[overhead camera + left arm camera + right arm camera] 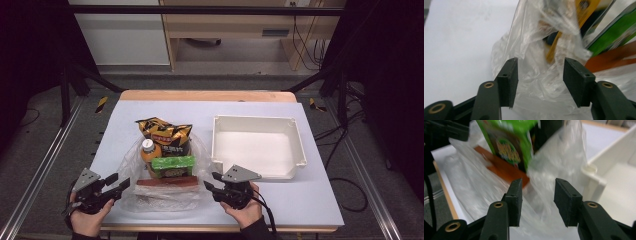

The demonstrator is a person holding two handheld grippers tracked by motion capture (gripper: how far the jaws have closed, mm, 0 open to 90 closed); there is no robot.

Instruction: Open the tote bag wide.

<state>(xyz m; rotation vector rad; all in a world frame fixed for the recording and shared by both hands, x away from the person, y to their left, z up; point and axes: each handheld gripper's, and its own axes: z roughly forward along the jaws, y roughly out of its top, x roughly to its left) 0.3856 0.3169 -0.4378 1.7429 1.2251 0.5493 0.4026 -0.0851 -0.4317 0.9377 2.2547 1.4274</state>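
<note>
One plastic bag [165,170] between my left tongs [120,183] and right tongs [209,184], both apart, gripping nothing. Inside: one bottle [148,150], one green box [173,165]. My high view adds one white tray [257,146].

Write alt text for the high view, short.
A clear plastic bag lies on a white table, holding a yellow snack bag, an orange bottle, a green box and a brown-red bar. A person's left gripper and right gripper flank its near end, jaws open. An empty white tray sits right.
</note>
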